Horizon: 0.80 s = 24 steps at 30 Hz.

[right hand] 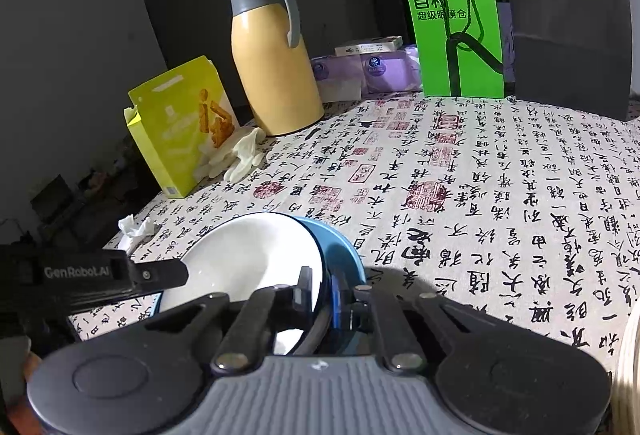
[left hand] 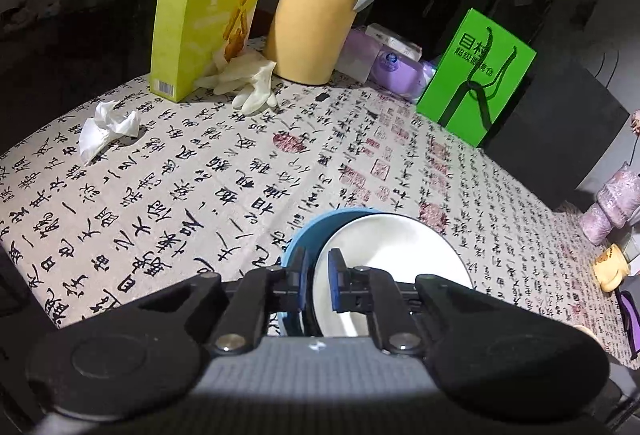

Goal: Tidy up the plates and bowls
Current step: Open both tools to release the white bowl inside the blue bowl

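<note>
I work in a home, at a dining table in a dim room. The table carries a cloth printed with black calligraphy and red seals. At the far side stands a yellow thermos jug with a grey handle. Left of it stands an opened yellow snack box, with pale rubber gloves lying against its base. A crumpled tissue lies near the left edge. Right of the jug lie purple tissue packs, then an upright green paper bag with cord handles. Dark doors and furniture stand behind the table.
</note>
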Available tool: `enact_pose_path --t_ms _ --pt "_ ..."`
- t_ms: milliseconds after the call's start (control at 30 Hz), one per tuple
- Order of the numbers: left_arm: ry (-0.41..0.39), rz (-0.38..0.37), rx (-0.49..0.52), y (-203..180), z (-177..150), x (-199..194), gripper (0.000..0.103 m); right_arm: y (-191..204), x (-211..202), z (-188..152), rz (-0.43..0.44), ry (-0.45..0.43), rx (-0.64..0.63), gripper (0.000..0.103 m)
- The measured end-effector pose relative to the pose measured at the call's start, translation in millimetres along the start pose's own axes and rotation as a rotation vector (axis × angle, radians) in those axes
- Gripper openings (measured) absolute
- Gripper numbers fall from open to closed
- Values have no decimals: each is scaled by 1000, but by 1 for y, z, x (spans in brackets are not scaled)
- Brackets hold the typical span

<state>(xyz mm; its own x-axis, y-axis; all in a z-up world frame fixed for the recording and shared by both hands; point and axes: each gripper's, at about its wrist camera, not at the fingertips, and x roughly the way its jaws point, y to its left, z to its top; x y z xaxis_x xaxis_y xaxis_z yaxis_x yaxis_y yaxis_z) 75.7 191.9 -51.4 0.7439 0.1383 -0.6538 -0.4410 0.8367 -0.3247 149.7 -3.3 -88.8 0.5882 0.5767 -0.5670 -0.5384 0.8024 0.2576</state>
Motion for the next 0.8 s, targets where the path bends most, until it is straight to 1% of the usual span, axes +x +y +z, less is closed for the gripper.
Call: enact_pose_path --t_ms 167,367,467,533,600,800 --pt "15 -1 -13 4 0 5 11 1 0 1 -1 6 -14 9" --pt "22 -10 -24 7 -2 5 11 -9 -2 4 41 24 52 11" --pt "23 -16 -27 9 -3 4 11 -9 -9 4 47 4 47 11" --pt "25 -25 -30 8 -3 4 11 -9 -12 4 50 -5 43 11" --pt "23 -36 -32 8 -3 2 11 -8 -13 4 45 -5 41 7" --pt "20 -43 -41 7 -3 1 11 -10 -13 4 40 -8 62 6"
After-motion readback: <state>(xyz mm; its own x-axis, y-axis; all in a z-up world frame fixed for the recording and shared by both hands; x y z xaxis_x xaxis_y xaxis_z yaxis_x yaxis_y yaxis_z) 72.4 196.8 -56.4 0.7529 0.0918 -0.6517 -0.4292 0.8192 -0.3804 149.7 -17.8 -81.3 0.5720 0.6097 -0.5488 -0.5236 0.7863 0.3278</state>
